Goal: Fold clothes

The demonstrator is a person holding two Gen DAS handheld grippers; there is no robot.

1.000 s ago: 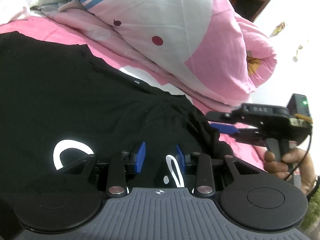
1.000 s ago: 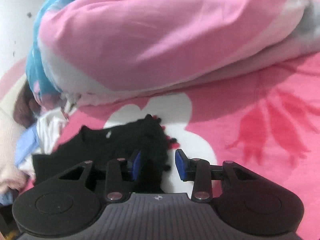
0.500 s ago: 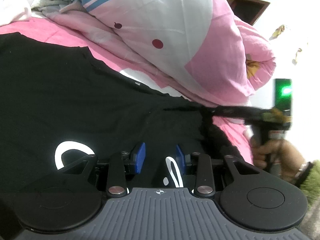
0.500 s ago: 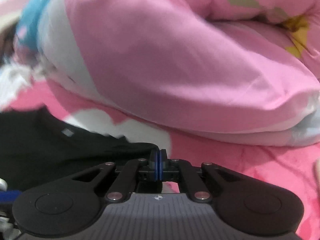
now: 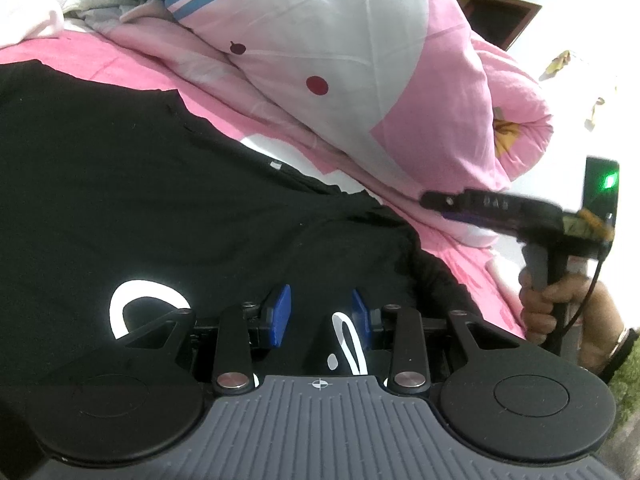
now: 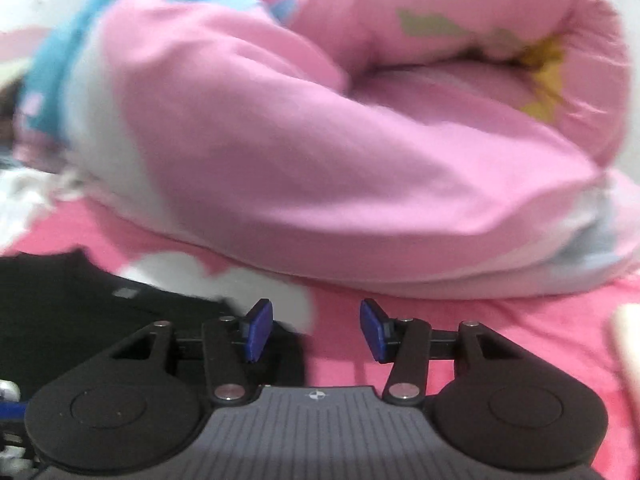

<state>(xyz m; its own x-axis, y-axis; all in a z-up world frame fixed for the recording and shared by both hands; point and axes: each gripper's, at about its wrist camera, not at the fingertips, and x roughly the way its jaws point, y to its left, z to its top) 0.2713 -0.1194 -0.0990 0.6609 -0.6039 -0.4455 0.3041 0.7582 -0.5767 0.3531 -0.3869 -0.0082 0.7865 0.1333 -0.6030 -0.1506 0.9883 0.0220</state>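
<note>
Black shirt (image 5: 168, 208) spread flat on the pink bed (image 6: 500, 344), both claws parted.

Left claw (image 5: 318, 314) sits low over the shirt's white print, pads partly apart, cloth between them; whether they pinch it I cannot tell. Right claw (image 6: 316, 330), at 3 o'clock in the left view, has just been opening; nothing lies between its pads, the shirt's edge at its 9 o'clock.

The black shirt (image 5: 168, 208) runs off the left edge of the left wrist view, and its near part is hidden under the left gripper (image 5: 318, 312), which cuts the white print (image 5: 132, 300) short. The right wrist view is smeared throughout, the pink duvet (image 6: 304, 168) soft-edged. A pale thing (image 6: 628, 344) at its right edge is cut off and unreadable.
</note>
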